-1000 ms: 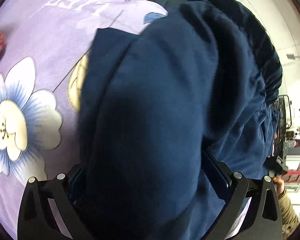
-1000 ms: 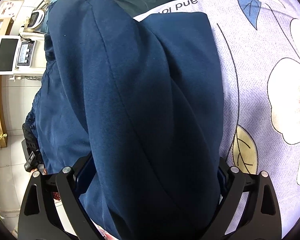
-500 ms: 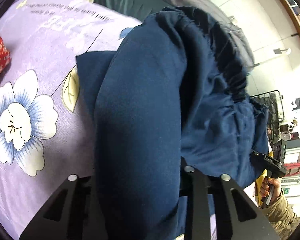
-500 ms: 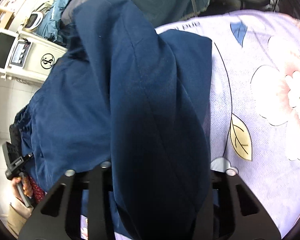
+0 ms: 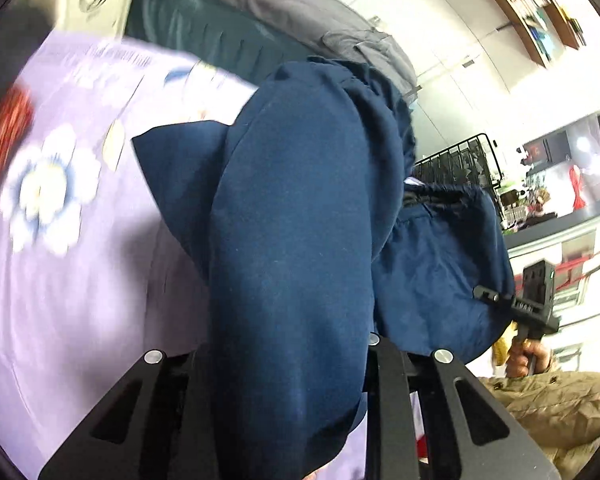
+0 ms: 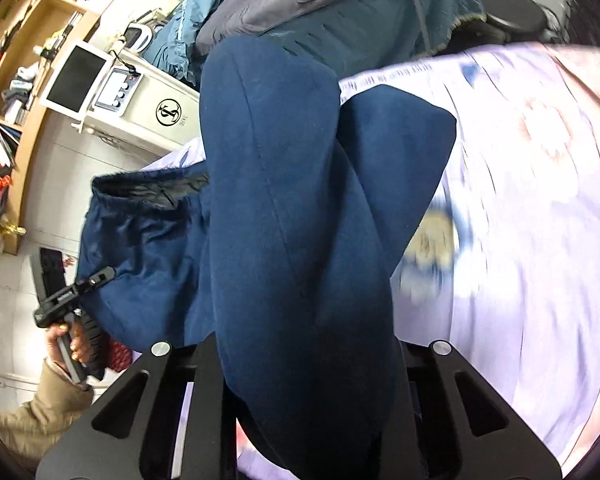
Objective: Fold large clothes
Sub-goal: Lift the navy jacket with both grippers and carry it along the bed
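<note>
Ahead of each black gripper (image 5: 284,420), plain navy trousers (image 5: 300,240) are seen; beyond lies a lilac bedsheet (image 5: 80,280) printed with white-and-blue flowers.

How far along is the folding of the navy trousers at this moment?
Early to midway. Done: both grippers have gripped the dark navy cotton trousers, the left gripper and right gripper each shut on bunched fabric. In hand: the garment is lifted, its elastic waistband hanging off the edge of the lilac flower-print bedsheet. Left: laying it flat and making the folds; no neat fold shows yet.
</note>
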The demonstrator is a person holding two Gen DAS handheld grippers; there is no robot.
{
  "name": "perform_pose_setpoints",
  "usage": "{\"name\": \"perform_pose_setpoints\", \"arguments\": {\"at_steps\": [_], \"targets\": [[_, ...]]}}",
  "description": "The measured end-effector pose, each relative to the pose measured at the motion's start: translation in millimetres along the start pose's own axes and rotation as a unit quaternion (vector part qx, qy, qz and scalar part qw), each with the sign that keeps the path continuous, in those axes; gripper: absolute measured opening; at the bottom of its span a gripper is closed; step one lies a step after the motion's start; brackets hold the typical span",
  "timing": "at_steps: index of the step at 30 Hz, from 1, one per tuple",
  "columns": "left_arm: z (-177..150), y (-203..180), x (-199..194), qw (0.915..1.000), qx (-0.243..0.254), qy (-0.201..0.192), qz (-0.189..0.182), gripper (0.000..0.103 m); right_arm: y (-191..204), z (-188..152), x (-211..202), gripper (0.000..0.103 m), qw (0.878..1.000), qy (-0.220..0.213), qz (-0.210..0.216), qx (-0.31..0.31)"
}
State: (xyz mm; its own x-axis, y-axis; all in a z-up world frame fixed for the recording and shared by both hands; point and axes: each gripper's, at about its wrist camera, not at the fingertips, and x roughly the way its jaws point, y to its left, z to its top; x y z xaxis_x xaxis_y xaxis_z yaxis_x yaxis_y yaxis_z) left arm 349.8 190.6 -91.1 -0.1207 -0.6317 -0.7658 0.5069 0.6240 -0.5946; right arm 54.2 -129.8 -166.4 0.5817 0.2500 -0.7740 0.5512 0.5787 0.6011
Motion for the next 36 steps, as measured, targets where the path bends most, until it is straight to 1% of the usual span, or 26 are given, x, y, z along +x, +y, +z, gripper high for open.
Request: {"name": "perform_pose_setpoints", "arguments": {"at_steps": [1, 2, 3, 4, 6, 7, 9, 12, 13, 16, 18, 19, 23, 25, 28, 29, 31, 32, 34, 35, 36], "targets": [[-16, 12, 2, 0.9999, -0.015, 0.007, 0.001, 0.023, -6, -10, -2, 0.022, 1.0, 0.002, -0.001, 0.008], [-30, 25, 5, 0.9994, -0.032, 0.013, 0.001, 0.023, -12, -28, -2, 0.022, 1.0, 0.005, -0.006, 0.02], [-37, 36, 9, 0.9984, -0.054, 0.017, 0.0, 0.023, -19, -45, 1, 0.022, 0.999, 0.009, -0.01, 0.037], [-45, 48, 12, 0.9964, -0.083, 0.014, -0.001, 0.023, -23, -55, 4, 0.022, 0.999, 0.012, -0.012, 0.051], [-43, 59, 14, 0.9943, -0.106, 0.004, -0.005, 0.023, -31, -74, 9, 0.022, 0.997, 0.004, -0.017, 0.081], [-41, 58, 13, 0.9944, -0.106, 0.001, -0.003, 0.023, -32, -75, 10, 0.022, 0.996, -0.003, -0.014, 0.088], [-34, 45, 12, 0.9965, -0.083, -0.002, 0.01, 0.023, -24, -74, 5, 0.022, 0.995, -0.022, -0.013, 0.091], [-22, 30, 12, 0.9971, -0.074, -0.013, 0.011, 0.023, -6, -69, -1, 0.022, 0.997, -0.036, -0.019, 0.061], [-25, 25, 5, 0.9971, -0.073, -0.019, 0.009, 0.023, -4, -66, -3, 0.022, 0.998, -0.04, -0.016, 0.056], [-27, -2, -9, 0.9972, -0.058, -0.047, 0.004, 0.023, -1, -59, -17, 0.021, 0.997, -0.064, 0.01, 0.048], [-31, -19, -23, 0.997, -0.043, -0.064, -0.003, 0.023, -1, -53, -29, 0.021, 0.996, -0.072, 0.03, 0.044], [-32, -33, -29, 0.9966, -0.035, -0.074, -0.007, 0.023, -2, -49, -33, 0.02, 0.996, -0.073, 0.037, 0.042], [-30, -102, -36, 0.9947, 0.003, -0.102, -0.008, 0.023, -25, -30, -75, 0.02, 0.992, -0.095, 0.075, 0.041], [-26, -147, -28, 0.9931, 0.028, -0.113, -0.013, 0.023, -44, -23, -104, 0.02, 0.989, -0.115, 0.089, 0.038], [-21, -224, -6, 0.9897, 0.068, -0.124, -0.025, 0.023, -92, -15, -168, 0.02, 0.982, -0.155, 0.104, 0.03], [-18, -262, 8, 0.988, 0.084, -0.125, -0.034, 0.023, -106, -14, -184, 0.02, 0.98, -0.164, 0.105, 0.032], [-15, -324, 38, 0.9834, 0.117, -0.125, -0.058, 0.023, -146, -7, -228, 0.02, 0.977, -0.185, 0.1, 0.04], [-14, -351, 55, 0.9813, 0.131, -0.122, -0.071, 0.023, -172, -5, -256, 0.02, 0.974, -0.2, 0.092, 0.045], [-12, -416, 95, 0.9765, 0.157, -0.103, -0.105, 0.023, -221, -8, -316, 0.02, 0.968, -0.237, 0.063, 0.054], [-11, -443, 116, 0.9739, 0.168, -0.094, -0.121, 0.023, -237, -9, -336, 0.02, 0.965, -0.251, 0.054, 0.061], [-11, -477, 139, 0.9701, 0.183, -0.081, -0.138, 0.023, -257, -14, -362, 0.02, 0.96, -0.269, 0.043, 0.07]]}}
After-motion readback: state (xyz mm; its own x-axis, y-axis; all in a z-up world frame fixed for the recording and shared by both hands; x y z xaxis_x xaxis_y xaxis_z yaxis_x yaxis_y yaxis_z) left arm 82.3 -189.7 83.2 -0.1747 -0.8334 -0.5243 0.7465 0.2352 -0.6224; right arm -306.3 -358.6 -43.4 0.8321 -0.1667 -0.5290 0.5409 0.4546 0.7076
